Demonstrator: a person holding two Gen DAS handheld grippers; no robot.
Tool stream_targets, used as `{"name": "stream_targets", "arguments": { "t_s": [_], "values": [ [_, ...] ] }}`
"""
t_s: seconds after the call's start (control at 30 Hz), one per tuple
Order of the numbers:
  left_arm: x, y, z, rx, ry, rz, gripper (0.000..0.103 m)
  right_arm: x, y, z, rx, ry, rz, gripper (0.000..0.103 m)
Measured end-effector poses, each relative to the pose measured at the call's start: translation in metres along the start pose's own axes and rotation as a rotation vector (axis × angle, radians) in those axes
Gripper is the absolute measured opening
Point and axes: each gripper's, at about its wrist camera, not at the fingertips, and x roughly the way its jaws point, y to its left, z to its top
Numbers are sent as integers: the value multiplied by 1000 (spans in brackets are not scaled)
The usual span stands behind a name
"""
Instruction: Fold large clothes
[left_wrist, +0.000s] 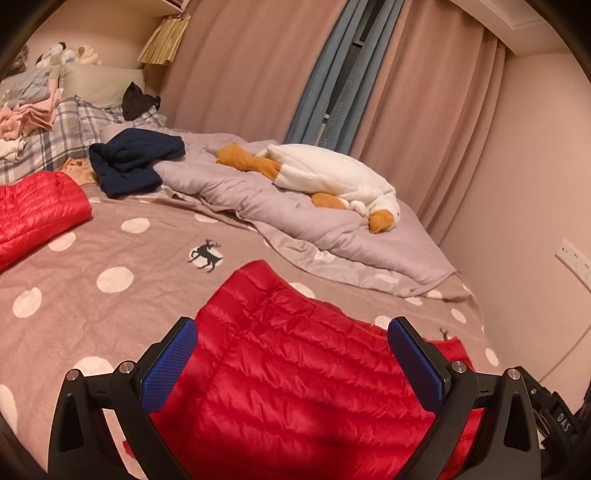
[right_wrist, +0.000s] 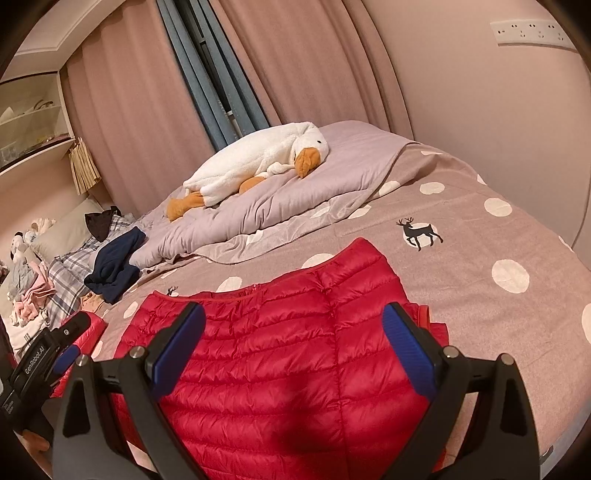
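Observation:
A red quilted down jacket (left_wrist: 280, 362) lies flat on the polka-dot bed sheet (left_wrist: 110, 258). My left gripper (left_wrist: 291, 328) hovers open just above it, its blue pads spread wide with nothing between them. Another red quilted part (left_wrist: 33, 214) lies at the left edge of the left wrist view. In the right wrist view the same jacket (right_wrist: 288, 332) spreads under my right gripper (right_wrist: 293, 315), which is also open and holds nothing. The left gripper's body (right_wrist: 40, 354) shows at the lower left of that view.
A white plush goose (left_wrist: 332, 177) rests on a rumpled lilac duvet (left_wrist: 258, 206) at the far side. A navy garment (left_wrist: 133, 162), plaid pillows (left_wrist: 55, 136) and a pile of pink clothes (left_wrist: 26, 118) sit near the headboard. Curtains and a wall with sockets (left_wrist: 574, 258) border the bed.

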Motion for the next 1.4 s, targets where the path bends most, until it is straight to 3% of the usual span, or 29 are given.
{"name": "stream_targets", "arguments": {
  "t_s": [0.4, 0.57, 0.7, 0.83, 0.93, 1.2, 1.4],
  "values": [
    [10, 5, -4, 7, 32, -12, 101, 7, 2, -5, -3, 24, -11, 97],
    [27, 14, -8, -23, 81, -76, 101, 23, -2, -10, -1, 66, -30, 97],
    [49, 17, -18, 12, 102, -1, 101, 39, -4, -16, -5, 101, -36, 97],
    [75, 21, -34, 41, 149, 10, 101, 63, -7, -25, -19, 147, -61, 97],
    [86, 27, -41, 19, 139, 19, 101, 78, -10, -33, -39, 174, -99, 97],
    [108, 13, -62, 150, 125, 105, 102, 94, -20, -42, -58, 202, -102, 98],
    [113, 19, -69, 138, 66, 82, 102, 116, -23, -54, -107, 196, -117, 102]
  ]
}}
